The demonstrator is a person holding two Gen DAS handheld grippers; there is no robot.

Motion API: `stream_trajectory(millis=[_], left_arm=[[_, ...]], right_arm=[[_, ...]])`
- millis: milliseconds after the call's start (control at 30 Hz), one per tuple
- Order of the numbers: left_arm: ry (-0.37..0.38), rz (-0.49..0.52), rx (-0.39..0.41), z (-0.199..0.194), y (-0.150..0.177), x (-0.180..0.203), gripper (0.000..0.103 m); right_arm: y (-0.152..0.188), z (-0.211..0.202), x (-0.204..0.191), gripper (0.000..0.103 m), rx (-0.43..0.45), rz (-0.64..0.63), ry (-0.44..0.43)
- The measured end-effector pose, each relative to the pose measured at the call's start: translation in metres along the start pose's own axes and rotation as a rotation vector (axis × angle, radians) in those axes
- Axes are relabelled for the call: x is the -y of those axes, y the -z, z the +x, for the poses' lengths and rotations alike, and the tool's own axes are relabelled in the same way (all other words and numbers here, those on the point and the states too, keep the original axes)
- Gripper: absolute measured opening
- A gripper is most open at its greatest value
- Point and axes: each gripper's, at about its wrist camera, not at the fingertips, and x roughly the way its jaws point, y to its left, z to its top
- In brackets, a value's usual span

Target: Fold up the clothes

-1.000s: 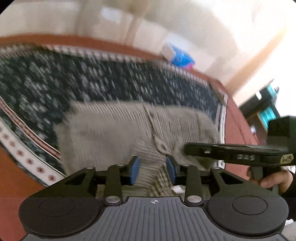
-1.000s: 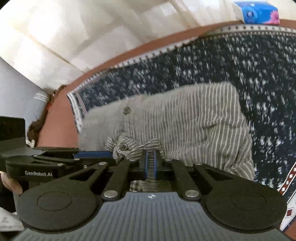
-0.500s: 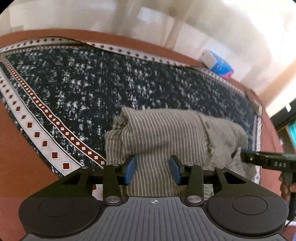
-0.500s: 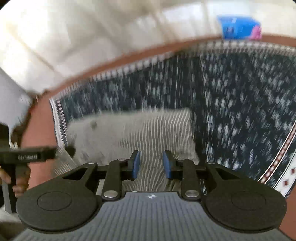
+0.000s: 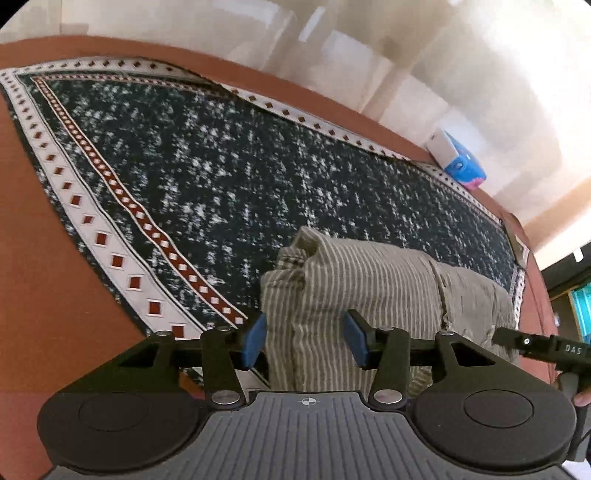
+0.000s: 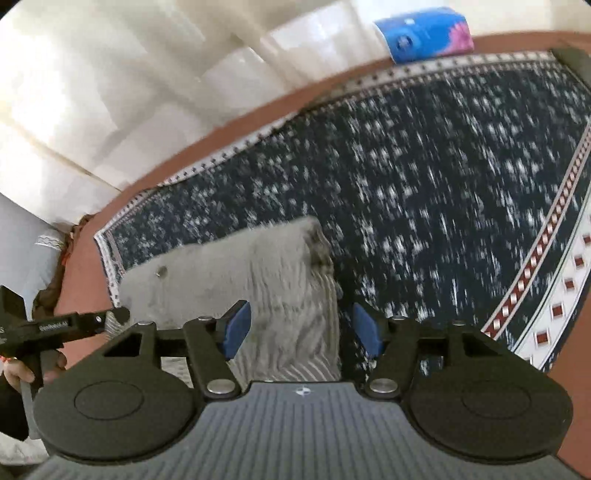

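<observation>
On the dark speckled tablecloth with a white border of red diamonds, spread over a reddish-brown table, lies the grey-and-white striped button shirt, folded into a compact bundle near the front edge. The left tool hovers over the bundle's left end, its jaws opening, with striped cloth showing between the blue pads but not pinched. The right tool sits over the bundle's right end; its jaws are opening too, and nothing is clamped in them.

As I judge it, the risk is the fold springing loose: the left end is bunched and puffy, and a pad catching a layer while pulling away could drag the stack open or skew it. The bundle also lies close to the table's near edge, so a careless nudge might tip cloth over it.

A blue and pink tissue pack rests at the far edge, well apart from the shirt. Nothing blocks either tool, though they work close together and could bump.
</observation>
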Motion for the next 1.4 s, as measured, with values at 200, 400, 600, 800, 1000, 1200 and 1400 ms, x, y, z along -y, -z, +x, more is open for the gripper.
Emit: stream_trajectory(millis=[200,400,600,800,1000,1200,1400], left_arm=[[-0.003,0.002,-0.028,0.009,0.006,-0.002,0.067],[0.005,-0.031,-0.022,-0.002,0.010,-0.008,0.064],[0.015,-0.021,-0.044,0.007,0.014,-0.002,0.068],[0.043,-0.020,-0.090,0.001,0.021,-0.004,0.068],[0.153,-0.074,-0.132,0.004,0.022,-0.005,0.068],[0.144,-0.087,-0.127,0.008,0.020,-0.002,0.068],[0.128,-0.010,-0.112,0.014,0.020,0.025,0.051]], right_arm=[[0.011,0.011,0.004,0.066,-0.061,0.027,-0.020],[0.021,0.011,0.005,0.067,-0.078,0.042,-0.038],[0.022,0.014,0.003,0.067,-0.080,0.035,-0.036],[0.027,0.010,0.004,0.067,-0.087,0.046,-0.042],[0.029,0.009,0.005,0.067,-0.093,0.091,-0.089],[0.026,0.008,0.002,0.067,-0.097,0.101,-0.093],[0.023,0.016,-0.006,0.047,-0.106,0.092,-0.049]])
